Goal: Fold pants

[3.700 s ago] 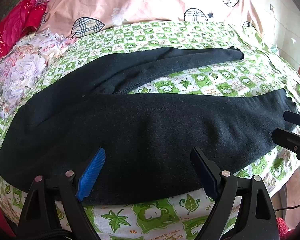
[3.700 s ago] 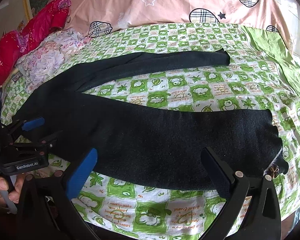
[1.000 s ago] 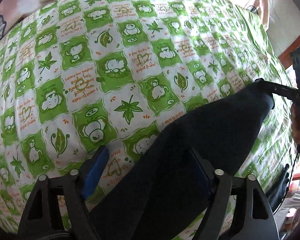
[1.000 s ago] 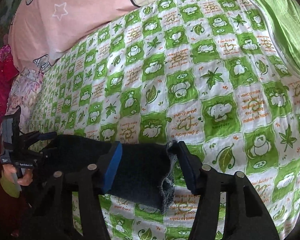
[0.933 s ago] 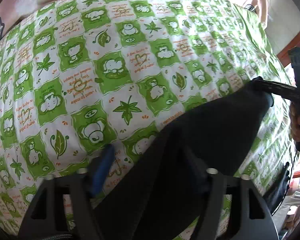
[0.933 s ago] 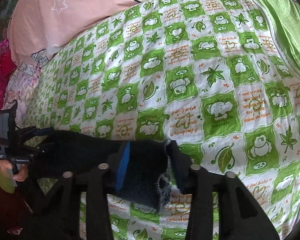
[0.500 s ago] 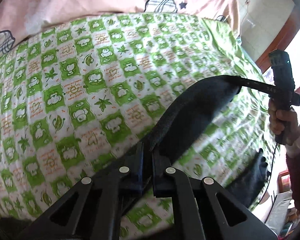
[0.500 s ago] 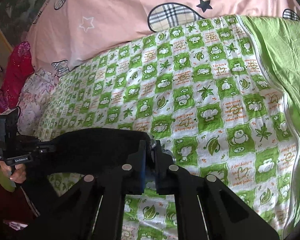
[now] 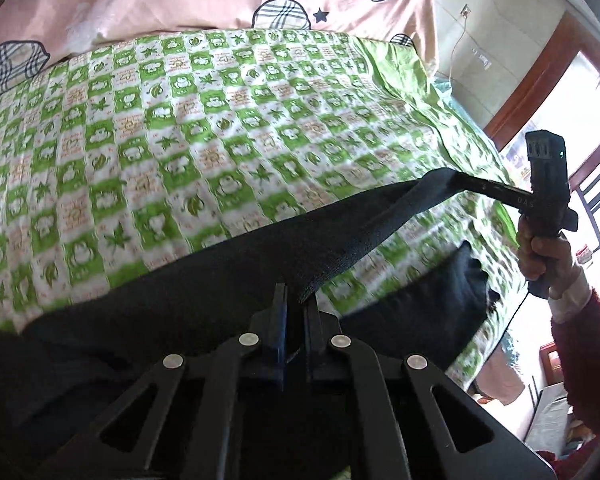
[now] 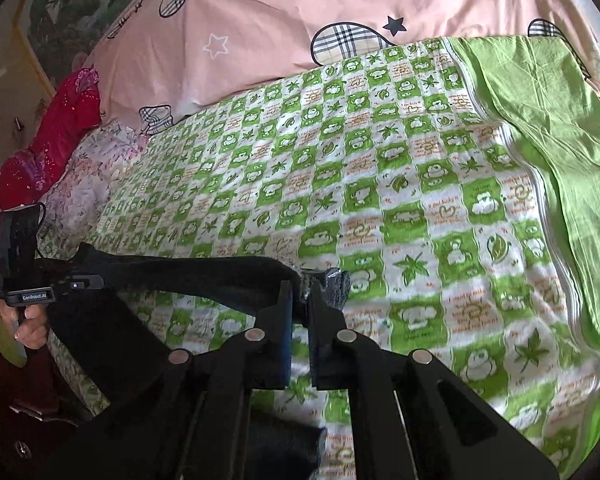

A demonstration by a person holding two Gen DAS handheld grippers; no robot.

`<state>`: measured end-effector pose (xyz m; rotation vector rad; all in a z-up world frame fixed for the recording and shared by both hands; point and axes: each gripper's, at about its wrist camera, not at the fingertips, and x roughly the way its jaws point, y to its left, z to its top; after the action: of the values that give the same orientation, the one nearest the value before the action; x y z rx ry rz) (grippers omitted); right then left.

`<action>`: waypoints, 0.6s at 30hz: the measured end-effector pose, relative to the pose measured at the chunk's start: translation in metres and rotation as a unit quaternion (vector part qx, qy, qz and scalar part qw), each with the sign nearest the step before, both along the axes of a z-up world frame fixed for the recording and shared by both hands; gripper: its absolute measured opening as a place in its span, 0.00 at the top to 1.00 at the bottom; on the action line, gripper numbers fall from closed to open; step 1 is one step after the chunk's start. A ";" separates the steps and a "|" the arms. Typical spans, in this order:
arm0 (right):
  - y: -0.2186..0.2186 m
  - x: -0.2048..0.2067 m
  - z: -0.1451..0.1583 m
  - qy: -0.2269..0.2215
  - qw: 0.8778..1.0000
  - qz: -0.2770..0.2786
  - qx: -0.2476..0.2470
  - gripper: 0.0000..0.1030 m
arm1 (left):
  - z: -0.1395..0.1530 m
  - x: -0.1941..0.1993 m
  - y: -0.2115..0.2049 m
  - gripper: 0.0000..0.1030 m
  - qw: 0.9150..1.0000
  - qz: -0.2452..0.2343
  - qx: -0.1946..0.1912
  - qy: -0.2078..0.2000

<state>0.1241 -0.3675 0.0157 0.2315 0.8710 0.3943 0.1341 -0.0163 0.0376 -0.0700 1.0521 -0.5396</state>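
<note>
**A:** How do the tongs stand?

**B:** Both are squeezed nearly together with dark cloth between them. In the left wrist view the left gripper point(image 9: 296, 308) has its jaws drawn to a thin slit, and a band of the black pants point(image 9: 228, 280) runs out of that slit, up and to the right. In the right wrist view the right gripper point(image 10: 300, 300) is just as narrow, pinching a frayed cuff end of the pants point(image 10: 204, 276) whose ragged tip pokes out past the jaws on the far side.

**A:** And where do the pants sit?

**B:** Lifted at the near edge of the bed. The cloth stretches in a taut strip between the two grippers, above the green checked bedsheet point(image 9: 180, 140). From the left wrist view the strip ends far right, at the right gripper seen from outside, with the person's right hand point(image 9: 544, 252) wrapped around its handle. Below that strip, more of the pants hangs slack at the right, low against the sheet's near edge.

**A:** The other side?

**B:** In the right wrist view the strip runs left to the other gripper, held by the left hand point(image 10: 28, 324). More dark cloth droops beneath it at the near left.

**A:** Anything beyond?

**B:** A pink quilt point(image 10: 300, 12) with plaid hearts lies at the far side, a plain green cloth point(image 10: 560, 128) to the right, and red fabric point(image 10: 60, 128) at the far left.
</note>
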 end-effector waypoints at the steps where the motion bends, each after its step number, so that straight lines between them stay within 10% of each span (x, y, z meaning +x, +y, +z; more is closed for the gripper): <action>1: 0.000 -0.009 0.000 -0.004 1.000 0.001 -0.001 0.93 | -0.001 -0.006 0.000 0.96 1.000 0.000 -0.005 0.001; 18: 0.003 -0.107 -0.003 -0.019 0.998 0.002 -0.064 0.93 | -0.021 -0.094 -0.007 0.96 0.998 -0.045 -0.033 -0.010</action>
<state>0.0175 -0.3642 0.0129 0.1037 0.8555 0.3449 0.0403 -0.0232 0.0169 -0.0756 1.0217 -0.6544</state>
